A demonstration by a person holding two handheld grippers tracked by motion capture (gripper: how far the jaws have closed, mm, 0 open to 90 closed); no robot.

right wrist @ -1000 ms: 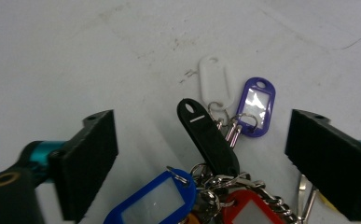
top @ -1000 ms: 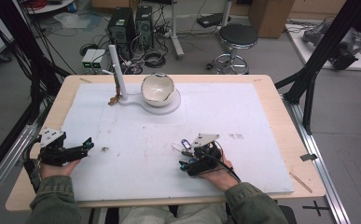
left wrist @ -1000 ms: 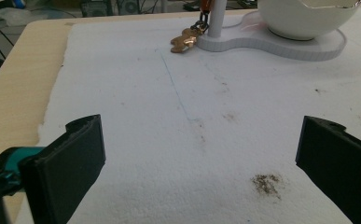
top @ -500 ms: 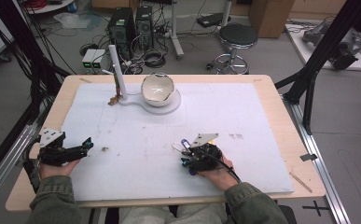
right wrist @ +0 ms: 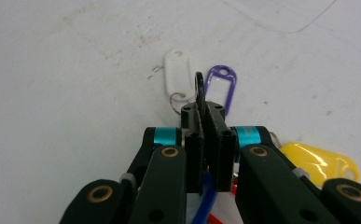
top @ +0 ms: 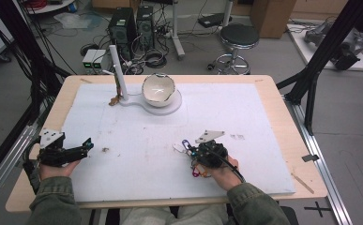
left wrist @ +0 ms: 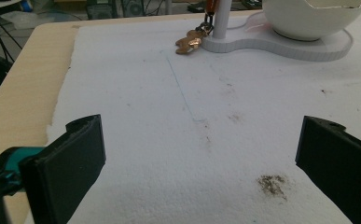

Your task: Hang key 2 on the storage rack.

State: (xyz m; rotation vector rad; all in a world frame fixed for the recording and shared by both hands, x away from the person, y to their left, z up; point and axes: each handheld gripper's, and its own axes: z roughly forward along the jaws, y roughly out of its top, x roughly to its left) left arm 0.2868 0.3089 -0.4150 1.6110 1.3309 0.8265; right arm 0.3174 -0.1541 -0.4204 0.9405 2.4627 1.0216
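Right gripper (right wrist: 205, 116) has just been closing and now pinches a black key (right wrist: 199, 88) upright between its jaws. The key's bunch of tags (top: 185, 146) lies on the white mat (top: 245, 140) at the gripper's tip: white (right wrist: 177, 74), purple (right wrist: 221, 86), yellow (right wrist: 320, 163). Left gripper (top: 78, 149) rests spread wide, holding nothing. The wooden bench (top: 287, 117) carries a bowl stand (top: 159, 91); beyond it stand a stool (top: 237, 40) and computers (top: 132, 26).
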